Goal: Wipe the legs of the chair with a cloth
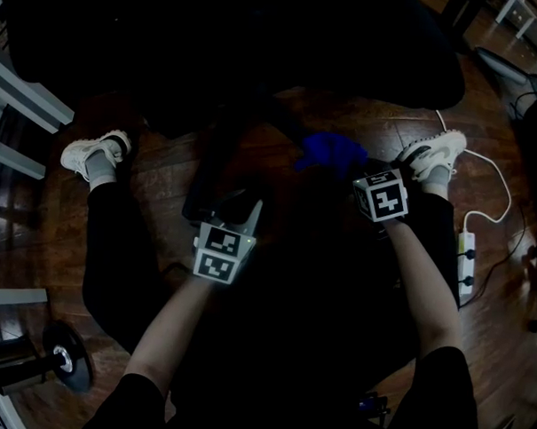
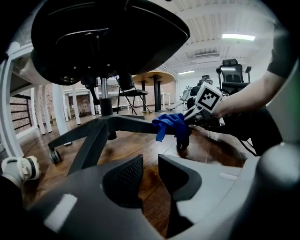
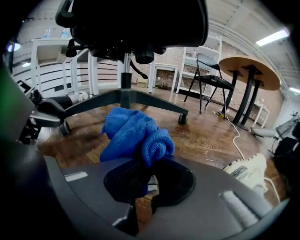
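A black office chair stands over the wooden floor, its star base (image 2: 105, 121) spreading dark legs (image 3: 154, 104) that end in casters (image 3: 183, 118). My right gripper (image 3: 150, 164) is shut on a bunched blue cloth (image 3: 133, 136). In the left gripper view the cloth (image 2: 171, 123) lies over the end of one chair leg, above its caster, with the right gripper (image 2: 190, 115) behind it. The head view shows the cloth (image 1: 329, 150) just ahead of the right gripper (image 1: 349, 170). My left gripper (image 2: 150, 164) hangs low over the floor, jaws apart with nothing between them, near another leg (image 2: 89, 140).
The person's shoes (image 1: 93, 153) (image 1: 435, 154) stand on either side of the base. At the right lie a white power strip (image 1: 466, 258) and its cable. A weight plate (image 1: 67, 360) sits at lower left. A round table (image 3: 248, 68) and a folding chair (image 3: 211, 79) stand farther off.
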Demonstrator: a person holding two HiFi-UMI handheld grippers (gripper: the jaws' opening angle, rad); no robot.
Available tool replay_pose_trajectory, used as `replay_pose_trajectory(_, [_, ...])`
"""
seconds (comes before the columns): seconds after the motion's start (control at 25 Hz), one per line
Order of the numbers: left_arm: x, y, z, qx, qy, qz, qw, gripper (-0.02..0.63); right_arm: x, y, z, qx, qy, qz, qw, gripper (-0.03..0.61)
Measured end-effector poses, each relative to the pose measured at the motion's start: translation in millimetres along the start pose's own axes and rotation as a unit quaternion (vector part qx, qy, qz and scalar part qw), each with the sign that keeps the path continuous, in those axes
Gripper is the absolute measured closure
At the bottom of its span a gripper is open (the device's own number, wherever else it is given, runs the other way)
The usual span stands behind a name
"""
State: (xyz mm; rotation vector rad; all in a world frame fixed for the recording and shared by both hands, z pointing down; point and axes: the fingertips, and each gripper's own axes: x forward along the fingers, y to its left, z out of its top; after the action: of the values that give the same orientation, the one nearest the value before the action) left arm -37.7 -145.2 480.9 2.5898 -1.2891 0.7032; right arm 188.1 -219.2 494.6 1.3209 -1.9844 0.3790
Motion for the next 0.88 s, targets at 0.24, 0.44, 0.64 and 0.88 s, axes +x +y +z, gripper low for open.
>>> replay_pose_trajectory(0.24, [0,-3,-6,-0.006,0.009,0.003,0.9999,0.511,-15,-4,-11,-0.017,-0.011,0.003,1.000,0.529])
replay_pose_trajectory(0.44, [-4,3,-9,-0.010,0.014,0.010,0.9998,0.511,-19,-10,10,0.068,-0.085,0.017,0.994,0.531])
replay_pose_trajectory(0.64, [-15,18,-5,-0.010,0.010,0.024,0.9996,0.511,-19,-14,62,0.225,-0.194,0.092,0.950,0.531])
replay_pose_trajectory(0.88, [-30,48,4,-0.016,0.002,0.054,0.9984,0.511,4,-21,139,0.313,-0.255,0.178,0.897,0.531])
